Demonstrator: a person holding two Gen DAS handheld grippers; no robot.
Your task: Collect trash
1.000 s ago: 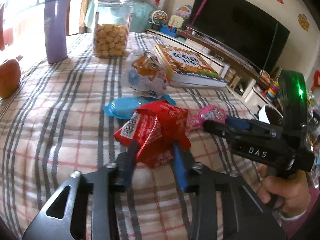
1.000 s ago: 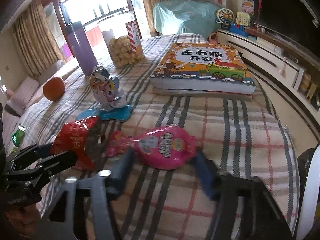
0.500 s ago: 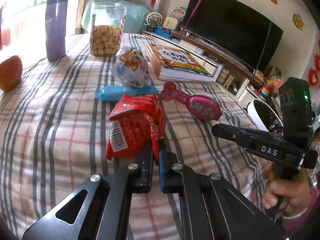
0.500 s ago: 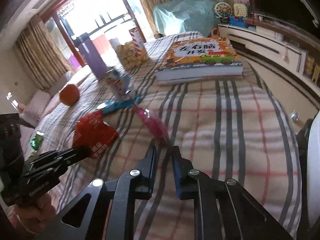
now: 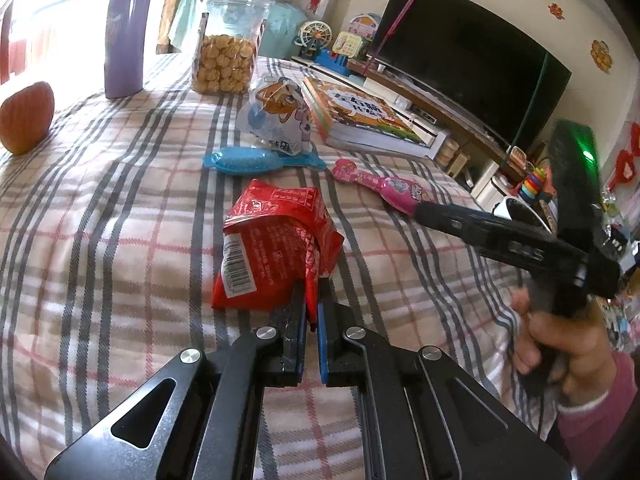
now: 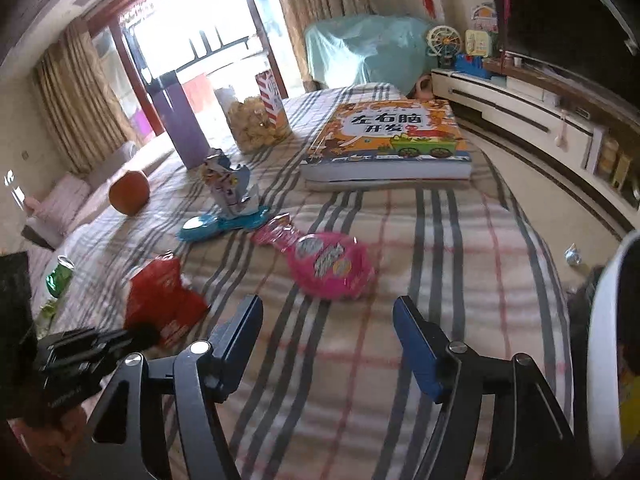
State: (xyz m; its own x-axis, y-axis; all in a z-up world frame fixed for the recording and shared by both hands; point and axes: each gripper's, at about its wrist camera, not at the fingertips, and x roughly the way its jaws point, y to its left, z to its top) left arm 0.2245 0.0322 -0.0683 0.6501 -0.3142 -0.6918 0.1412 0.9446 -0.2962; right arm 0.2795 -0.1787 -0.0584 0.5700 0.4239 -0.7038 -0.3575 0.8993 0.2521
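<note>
A crumpled red snack wrapper (image 5: pixel 276 240) lies on the checked cloth, and my left gripper (image 5: pixel 312 286) is shut on its near corner. In the right wrist view the same red wrapper (image 6: pixel 160 300) shows at the left, with the left gripper (image 6: pixel 132 336) on it. A pink wrapper (image 6: pixel 328 264) lies flat just beyond my right gripper (image 6: pixel 328 308). That gripper's jaws are opening, with nothing between the pads. A blue wrapper (image 6: pixel 220 222) and a crumpled cartoon bag (image 6: pixel 226 184) sit farther back. From the left wrist view the right gripper (image 5: pixel 424 210) points at the pink wrapper (image 5: pixel 384 188).
A thick picture book (image 6: pixel 388 140), a jar of snacks (image 6: pixel 256 120), a purple bottle (image 6: pixel 182 124) and an orange fruit (image 6: pixel 128 192) stand at the back of the cloth. A white bin rim (image 6: pixel 608 320) is at the right edge. A green can (image 6: pixel 60 276) lies at the left.
My left gripper closed on the red wrapper's corner. My right gripper shut at the pink wrapper's near end, then opened wide again, and the wrapper now lies on the cloth.
</note>
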